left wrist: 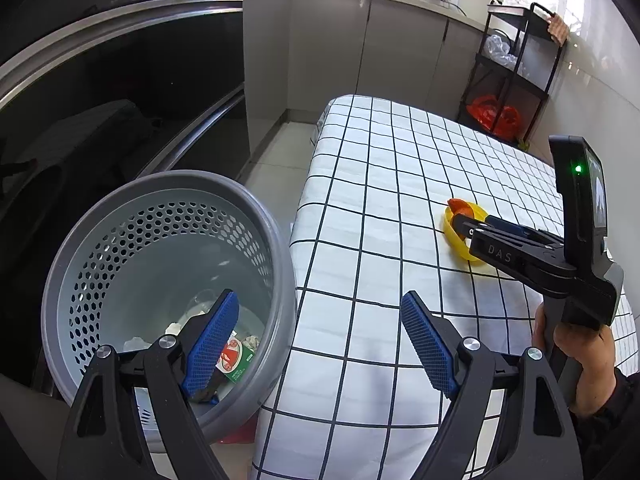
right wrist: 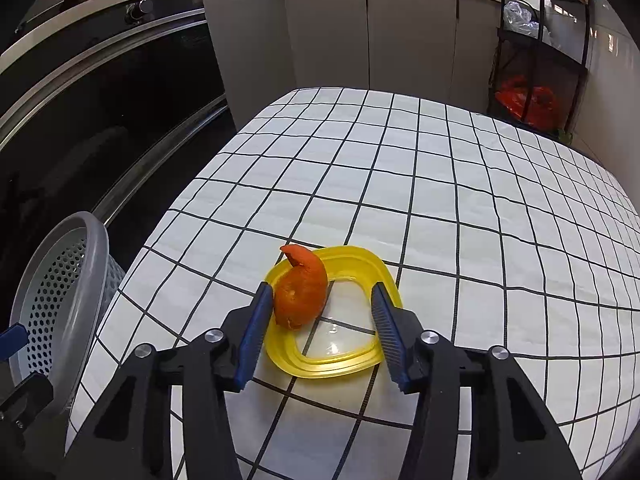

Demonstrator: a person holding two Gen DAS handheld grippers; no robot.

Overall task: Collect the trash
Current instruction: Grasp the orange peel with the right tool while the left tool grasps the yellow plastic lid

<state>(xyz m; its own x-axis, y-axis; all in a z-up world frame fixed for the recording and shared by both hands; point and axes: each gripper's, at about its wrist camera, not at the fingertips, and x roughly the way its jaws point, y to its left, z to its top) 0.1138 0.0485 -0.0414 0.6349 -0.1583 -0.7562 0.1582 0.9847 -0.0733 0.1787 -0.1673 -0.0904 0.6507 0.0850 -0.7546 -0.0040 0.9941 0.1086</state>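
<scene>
The right gripper (right wrist: pixel 318 322) straddles a curled piece of orange peel (right wrist: pixel 301 294) that sits in a shallow yellow plastic lid with a clear centre (right wrist: pixel 352 258). Its jaws stand partly spread: the left blue pad touches or nearly touches the peel, the right pad stands clear of it above the lid's rim at about three o'clock from the peel, so nothing is pinched yet. The aim looks plain enough: the peel is the trash, and the lid serves only as its dish.

The left gripper (left wrist: pixel 326 334) is spread wide and empty, hanging over the edge where the table meets a round grey perforated plastic wastebasket (left wrist: pixel 120 216). Wrappers and crumpled scraps already lie at the basket's bottom, among them a green and red packet (left wrist: pixel 236 360). The basket stands at nine o'clock from the table, close against its side, presumably so that drops are short.

The table wears a white cloth with a dark grid (right wrist: pixel 460 208), otherwise bare. Beyond it, at twelve o'clock, run grey kitchen cabinets (right wrist: pixel 332 28) under a window; a black metal shelf rack (right wrist: pixel 580 60) holding red bags stands at two o'clock.
</scene>
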